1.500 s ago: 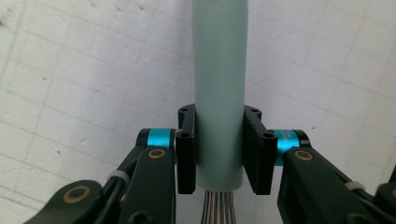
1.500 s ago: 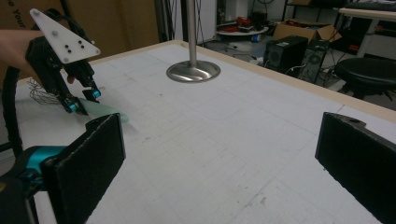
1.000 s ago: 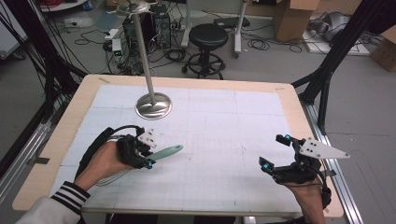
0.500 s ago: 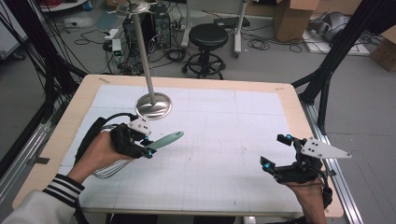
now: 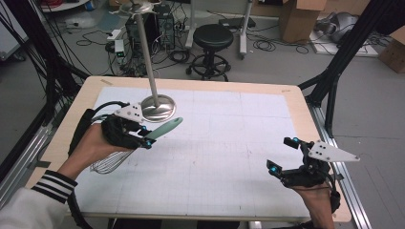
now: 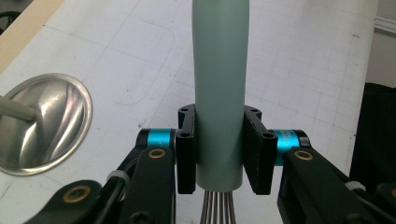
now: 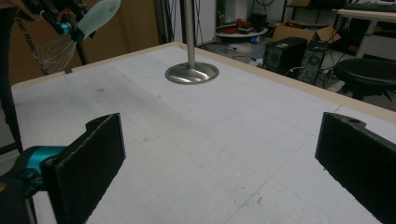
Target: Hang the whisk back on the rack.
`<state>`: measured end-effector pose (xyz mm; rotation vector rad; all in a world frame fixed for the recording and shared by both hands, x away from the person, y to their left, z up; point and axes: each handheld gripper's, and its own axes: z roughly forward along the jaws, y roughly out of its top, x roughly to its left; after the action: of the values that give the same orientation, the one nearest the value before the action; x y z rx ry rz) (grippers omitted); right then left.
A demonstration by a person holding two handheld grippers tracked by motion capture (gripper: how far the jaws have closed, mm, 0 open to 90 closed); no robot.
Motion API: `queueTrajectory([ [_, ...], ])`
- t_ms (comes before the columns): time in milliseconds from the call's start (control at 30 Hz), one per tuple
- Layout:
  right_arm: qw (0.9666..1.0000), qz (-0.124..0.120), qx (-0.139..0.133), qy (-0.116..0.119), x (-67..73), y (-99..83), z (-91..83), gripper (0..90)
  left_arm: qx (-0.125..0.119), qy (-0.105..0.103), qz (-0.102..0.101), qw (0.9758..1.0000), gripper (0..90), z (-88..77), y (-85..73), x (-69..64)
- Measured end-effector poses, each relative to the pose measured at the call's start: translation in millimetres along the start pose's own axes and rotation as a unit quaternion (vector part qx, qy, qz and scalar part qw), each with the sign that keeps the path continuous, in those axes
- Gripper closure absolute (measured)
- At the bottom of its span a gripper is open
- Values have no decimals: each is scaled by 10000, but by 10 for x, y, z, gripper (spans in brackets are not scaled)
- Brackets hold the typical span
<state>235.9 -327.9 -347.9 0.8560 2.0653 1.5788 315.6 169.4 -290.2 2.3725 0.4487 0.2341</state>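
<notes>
left gripper (image 5: 143, 137) jaws clamped on whisk (image 6: 219, 84) handle just above the wires, near desk (image 5: 286, 102) left edge, right gripper (image 5: 282, 155) jaws spread wide, empty

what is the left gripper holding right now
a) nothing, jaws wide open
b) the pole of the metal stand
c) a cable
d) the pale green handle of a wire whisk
d: in the left gripper view the left gripper has its jaws pressed on both sides of the whisk handle, with the wires coming out just below, while the metal stand stands apart on the table.
</notes>
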Motion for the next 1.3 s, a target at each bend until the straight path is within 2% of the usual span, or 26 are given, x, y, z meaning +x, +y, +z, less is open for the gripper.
queueTrajectory([
  [133, 10000, 15, 12, 11, -11, -10, 0, 4, -122, 46, 49, 9999, 695, -106, 30, 31],
  [233, 10000, 26, 11, -5, -16, -15, -3, 4, -314, -4, -19, 9995, 695, -184, 37, 66],
  [433, 10000, 35, -2, 16, -13, -19, -5, 4, -423, 2, -98, 9991, 695, -328, 31, 143],
  [667, 10000, 39, -6, 25, -5, -15, 3, 4, -735, -128, -14, 9972, 695, -479, 24, 263],
  [700, 10000, 37, -10, 33, -7, -15, 5, 3, -773, -211, 19, 9968, 695, -499, 25, 288],
  [767, 10000, 33, 3, 25, -9, -17, 9, 3, -881, -206, 86, 9959, 695, -534, 19, 325],
  [800, 10000, 20, 11, 24, -12, -19, 11, 3, -890, -275, 116, 9956, 695, -552, 17, 353],
  [1000, 10000, 42, 10, 7, -16, -17, -4, 4, -1155, -228, -48, 9930, 695, -661, -7, 504],
  [1133, 10000, 11, -1, -40, -20, -7, -28, 4, -1237, -157, -33, 9922, 695, -734, -12, 587],
  [1167, 10000, 4, -7, -45, -22, -5, -33, 4, -1267, -184, -71, 9917, 695, -752, -11, 608],
  [1300, 10000, 23, -19, -42, -23, -4, -42, 3, -1365, -79, -147, 9905, 695, -826, -13, 677],
])
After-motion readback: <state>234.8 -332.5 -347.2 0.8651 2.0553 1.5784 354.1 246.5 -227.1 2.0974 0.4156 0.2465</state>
